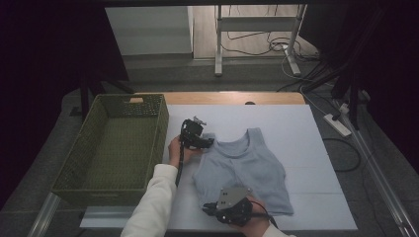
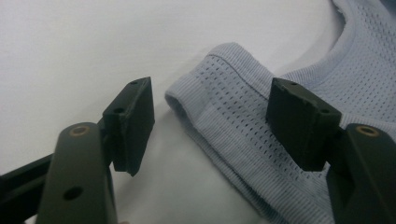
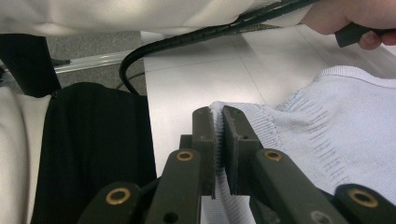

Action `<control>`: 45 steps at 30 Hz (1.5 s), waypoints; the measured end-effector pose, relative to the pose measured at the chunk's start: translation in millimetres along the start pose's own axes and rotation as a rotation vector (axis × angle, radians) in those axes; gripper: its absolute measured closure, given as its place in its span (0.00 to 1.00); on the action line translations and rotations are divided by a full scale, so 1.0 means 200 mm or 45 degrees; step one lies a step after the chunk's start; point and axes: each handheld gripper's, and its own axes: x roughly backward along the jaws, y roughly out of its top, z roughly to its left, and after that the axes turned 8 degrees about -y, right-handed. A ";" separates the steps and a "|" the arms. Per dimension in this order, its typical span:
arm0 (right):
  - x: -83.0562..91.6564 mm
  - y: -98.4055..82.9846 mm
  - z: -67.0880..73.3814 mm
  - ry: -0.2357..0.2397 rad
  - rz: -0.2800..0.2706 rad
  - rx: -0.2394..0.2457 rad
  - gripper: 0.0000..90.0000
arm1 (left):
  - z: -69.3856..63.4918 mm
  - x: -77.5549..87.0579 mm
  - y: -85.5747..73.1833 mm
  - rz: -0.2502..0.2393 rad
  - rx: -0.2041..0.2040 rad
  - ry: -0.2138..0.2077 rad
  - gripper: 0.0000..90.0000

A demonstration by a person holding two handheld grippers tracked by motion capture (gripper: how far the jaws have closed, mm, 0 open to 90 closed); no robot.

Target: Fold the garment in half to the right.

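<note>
White surface (image 1: 316,148) carries a pale blue ribbed sleeveless knit top (image 1: 247,168), spread flat near its front edge. Right gripper (image 3: 218,135) fingers are clamped on the hem corner, anchoring it; left gripper (image 2: 210,121) fingers are held apart around 1 shoulder strap (image 2: 219,93), likely for folding.

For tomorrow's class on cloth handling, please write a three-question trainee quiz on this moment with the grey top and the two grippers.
1. True or false: the right gripper is clamped on the hem of the grey tank top.
2. Which part of the top lies between the open jaws of the left gripper? A) shoulder strap B) bottom hem C) side seam
3. What stands on the table to the left of the top?

Key
1. True
2. A: the shoulder strap, not yet pinched.
3. A green woven basket.
</note>
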 end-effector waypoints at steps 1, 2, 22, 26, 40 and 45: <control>0.00 0.00 0.00 0.000 0.000 0.000 0.93 | 0.00 0.00 0.00 0.002 0.001 -0.005 0.38; 0.00 0.00 0.00 0.000 -0.001 0.000 0.93 | 0.00 -0.01 0.00 0.007 -0.001 -0.011 0.39; 0.00 0.00 0.00 0.000 -0.001 0.005 0.93 | 0.02 -0.01 -0.06 -0.072 0.078 -0.147 0.78; 0.00 0.00 0.00 -0.004 -0.003 0.005 0.93 | 0.01 -0.01 -0.06 -0.061 0.070 -0.157 0.85; 0.02 0.00 -0.01 -0.028 -0.026 0.003 0.93 | -0.02 0.05 -0.05 -0.092 0.071 -0.127 0.90; 0.02 0.00 -0.02 -0.039 -0.039 0.006 0.93 | -0.04 0.10 -0.04 -0.129 0.058 -0.138 0.91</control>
